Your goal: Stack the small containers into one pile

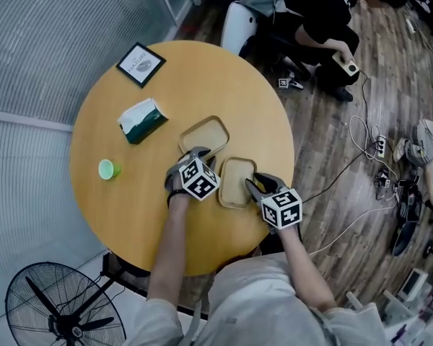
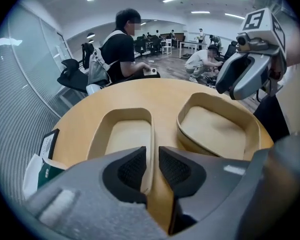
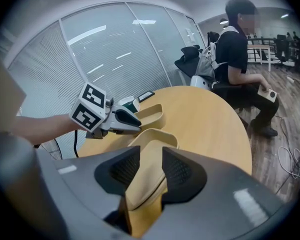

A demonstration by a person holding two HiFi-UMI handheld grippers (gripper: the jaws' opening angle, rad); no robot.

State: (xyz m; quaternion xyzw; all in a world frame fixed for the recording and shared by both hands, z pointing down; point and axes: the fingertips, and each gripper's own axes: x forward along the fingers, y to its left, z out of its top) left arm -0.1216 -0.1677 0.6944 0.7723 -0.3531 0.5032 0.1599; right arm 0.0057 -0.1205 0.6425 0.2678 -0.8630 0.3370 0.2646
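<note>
Two shallow tan containers lie side by side on the round wooden table. My left gripper straddles the right wall of the farther container; that thin wall stands between the pads with a gap beside it, so the jaws are open. The nearer container sits tilted, one side a little off the table. My right gripper is shut on its near rim. Each gripper shows in the other's view: the right gripper and the left gripper.
A small green cup, a green-and-white tissue pack and a framed card lie on the table's left part. A seated person is beyond the far edge. Cables run over the floor at right; a fan stands at lower left.
</note>
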